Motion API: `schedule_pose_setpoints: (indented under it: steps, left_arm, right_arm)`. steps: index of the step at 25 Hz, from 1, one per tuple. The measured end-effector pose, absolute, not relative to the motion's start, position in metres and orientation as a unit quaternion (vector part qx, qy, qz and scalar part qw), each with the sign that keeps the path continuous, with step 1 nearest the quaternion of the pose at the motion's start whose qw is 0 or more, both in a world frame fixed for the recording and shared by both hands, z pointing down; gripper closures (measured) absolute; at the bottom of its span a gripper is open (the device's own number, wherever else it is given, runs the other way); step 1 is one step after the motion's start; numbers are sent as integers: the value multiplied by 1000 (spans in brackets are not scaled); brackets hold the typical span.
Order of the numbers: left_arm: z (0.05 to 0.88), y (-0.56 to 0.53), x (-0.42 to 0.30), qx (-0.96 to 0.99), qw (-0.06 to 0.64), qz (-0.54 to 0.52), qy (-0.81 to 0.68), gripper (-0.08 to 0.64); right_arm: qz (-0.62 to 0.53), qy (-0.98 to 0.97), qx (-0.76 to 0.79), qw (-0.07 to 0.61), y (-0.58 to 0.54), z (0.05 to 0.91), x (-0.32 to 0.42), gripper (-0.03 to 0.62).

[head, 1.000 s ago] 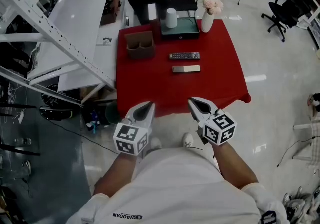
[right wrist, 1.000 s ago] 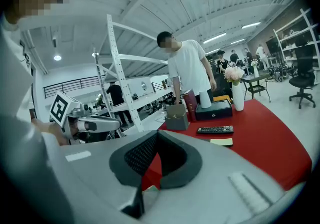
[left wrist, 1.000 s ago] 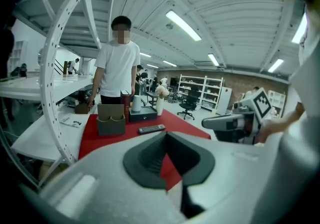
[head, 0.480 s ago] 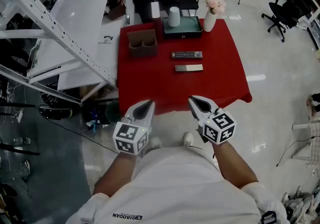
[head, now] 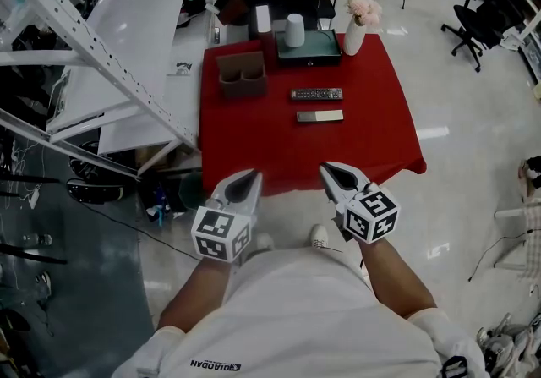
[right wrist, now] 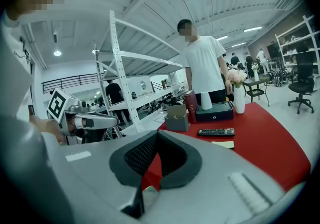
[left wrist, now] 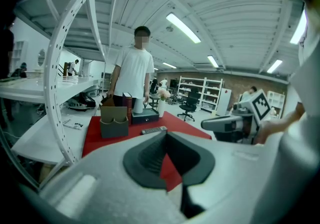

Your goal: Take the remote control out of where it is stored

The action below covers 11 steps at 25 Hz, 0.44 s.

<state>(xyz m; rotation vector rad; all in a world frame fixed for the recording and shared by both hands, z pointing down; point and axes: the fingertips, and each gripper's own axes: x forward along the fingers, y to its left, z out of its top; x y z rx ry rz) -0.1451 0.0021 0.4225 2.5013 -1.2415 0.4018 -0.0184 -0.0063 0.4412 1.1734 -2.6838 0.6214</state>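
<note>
Remote control [head: 316, 94] lies out on table [head: 254, 148], right of brown holder [head: 241, 73]. Our left gripper [head: 245, 178] and right gripper [head: 330, 172] sit short of the near edge, fingers closed and empty.

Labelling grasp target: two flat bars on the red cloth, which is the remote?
The dark remote, covered in rows of buttons, lying farther from the person; the pale bar just in front of it is plain.

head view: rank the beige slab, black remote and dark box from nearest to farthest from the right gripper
1. beige slab, middle of the red table, straight ahead of the right gripper.
2. black remote, just beyond the slab.
3. dark box, at the table's far edge.
</note>
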Motion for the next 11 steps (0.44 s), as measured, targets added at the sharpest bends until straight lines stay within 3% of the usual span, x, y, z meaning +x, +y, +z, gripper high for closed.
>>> schedule_pose_setpoints:
  steps: [11]
  left_arm:
    - [420, 0, -147, 876, 156, 141, -435, 558]
  right_arm:
    - [207, -893, 392, 73, -8, 441, -20, 589]
